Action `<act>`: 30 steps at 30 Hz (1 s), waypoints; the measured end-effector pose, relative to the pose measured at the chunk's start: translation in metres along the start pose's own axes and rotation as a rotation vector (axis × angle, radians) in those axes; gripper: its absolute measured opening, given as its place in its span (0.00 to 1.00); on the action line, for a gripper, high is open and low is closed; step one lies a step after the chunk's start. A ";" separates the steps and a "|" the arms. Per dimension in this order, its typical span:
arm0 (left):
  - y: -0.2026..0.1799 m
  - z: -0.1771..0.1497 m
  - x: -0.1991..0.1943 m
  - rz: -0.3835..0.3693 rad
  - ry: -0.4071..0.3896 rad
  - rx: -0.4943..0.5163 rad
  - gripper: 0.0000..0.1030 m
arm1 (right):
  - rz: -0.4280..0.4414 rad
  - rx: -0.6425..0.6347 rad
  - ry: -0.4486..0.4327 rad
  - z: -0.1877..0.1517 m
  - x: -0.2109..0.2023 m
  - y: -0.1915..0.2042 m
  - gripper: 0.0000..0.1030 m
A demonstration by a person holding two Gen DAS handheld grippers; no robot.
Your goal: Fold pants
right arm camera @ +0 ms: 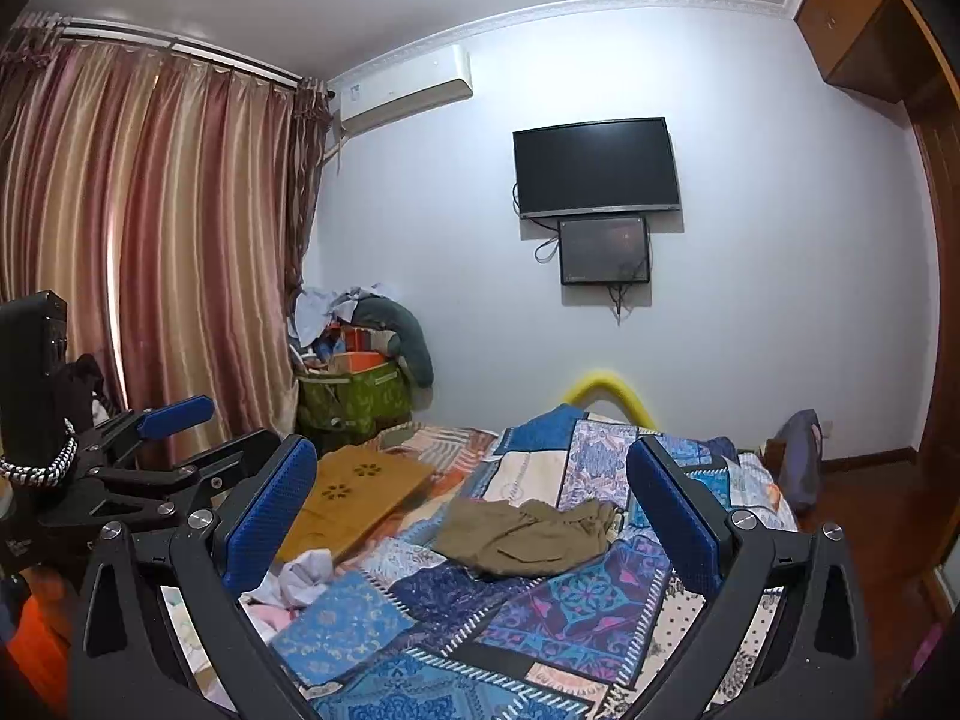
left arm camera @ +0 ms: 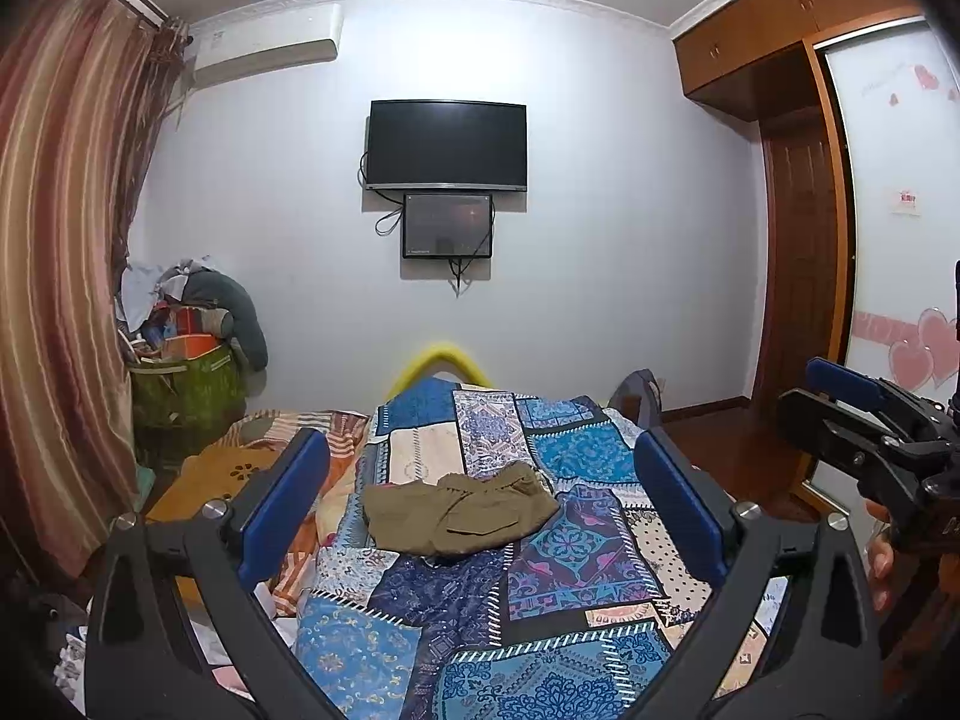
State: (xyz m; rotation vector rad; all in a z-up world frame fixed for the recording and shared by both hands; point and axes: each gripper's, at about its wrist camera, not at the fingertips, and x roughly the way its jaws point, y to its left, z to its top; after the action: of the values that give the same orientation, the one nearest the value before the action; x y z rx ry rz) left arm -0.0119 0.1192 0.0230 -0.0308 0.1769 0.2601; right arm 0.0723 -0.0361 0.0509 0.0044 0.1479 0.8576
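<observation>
Olive-brown pants (left arm camera: pixel 459 510) lie crumpled in a heap on a blue patchwork bedspread (left arm camera: pixel 570 588); they also show in the right wrist view (right arm camera: pixel 528 534). My left gripper (left arm camera: pixel 480 492) is open and empty, held well above and short of the pants. My right gripper (right arm camera: pixel 474 498) is open and empty too, at a similar distance. The right gripper shows at the right edge of the left wrist view (left arm camera: pixel 840 396). The left gripper shows at the left of the right wrist view (right arm camera: pixel 180 420).
A tan folded cloth (right arm camera: pixel 354 492) and loose white clothes (right arm camera: pixel 300 576) lie left of the bedspread (right arm camera: pixel 540 630). A green bag (right arm camera: pixel 354 396) piled with things stands by the curtain (right arm camera: pixel 150 252). A TV (left arm camera: pixel 447 144) hangs on the far wall. A wardrobe (left arm camera: pixel 798 210) stands right.
</observation>
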 end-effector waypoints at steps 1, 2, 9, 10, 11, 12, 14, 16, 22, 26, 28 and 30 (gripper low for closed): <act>0.000 0.000 0.000 -0.001 0.001 0.001 1.00 | 0.001 0.000 0.004 0.000 0.000 0.000 1.00; -0.001 -0.001 0.000 -0.002 0.002 0.003 1.00 | -0.001 0.000 0.007 0.000 0.000 0.000 1.00; -0.002 -0.002 0.000 -0.004 -0.001 0.007 1.00 | -0.005 0.001 0.011 0.001 0.000 -0.001 1.00; -0.002 -0.002 0.000 -0.007 -0.001 0.004 1.00 | -0.006 0.001 0.013 0.001 0.000 -0.001 1.00; -0.002 -0.001 0.001 -0.008 -0.001 0.003 1.00 | -0.006 0.002 0.014 0.001 0.000 -0.001 1.00; -0.002 -0.001 0.001 -0.007 -0.001 0.001 1.00 | -0.007 0.002 0.014 0.001 0.000 -0.001 1.00; -0.003 -0.002 0.001 -0.009 -0.001 -0.001 1.00 | -0.009 0.001 0.013 0.001 -0.001 -0.002 1.00; -0.003 -0.002 0.002 -0.010 0.000 -0.001 1.00 | -0.010 0.002 0.013 0.001 -0.001 -0.002 1.00; -0.003 -0.002 0.002 -0.011 0.003 -0.001 1.00 | -0.015 0.006 0.014 0.001 -0.002 -0.003 1.00; -0.003 -0.002 0.002 -0.013 0.003 -0.001 1.00 | -0.020 0.005 0.014 0.001 -0.003 -0.004 1.00; -0.003 -0.001 0.002 -0.013 0.000 0.001 1.00 | -0.021 0.006 0.018 0.001 -0.003 -0.004 1.00; -0.003 0.000 0.001 -0.013 -0.002 0.002 1.00 | -0.022 0.008 0.017 0.001 -0.003 -0.005 1.00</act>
State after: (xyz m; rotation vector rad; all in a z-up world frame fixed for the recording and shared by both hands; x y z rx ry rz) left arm -0.0099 0.1169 0.0223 -0.0297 0.1750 0.2467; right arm 0.0739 -0.0416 0.0523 0.0035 0.1668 0.8349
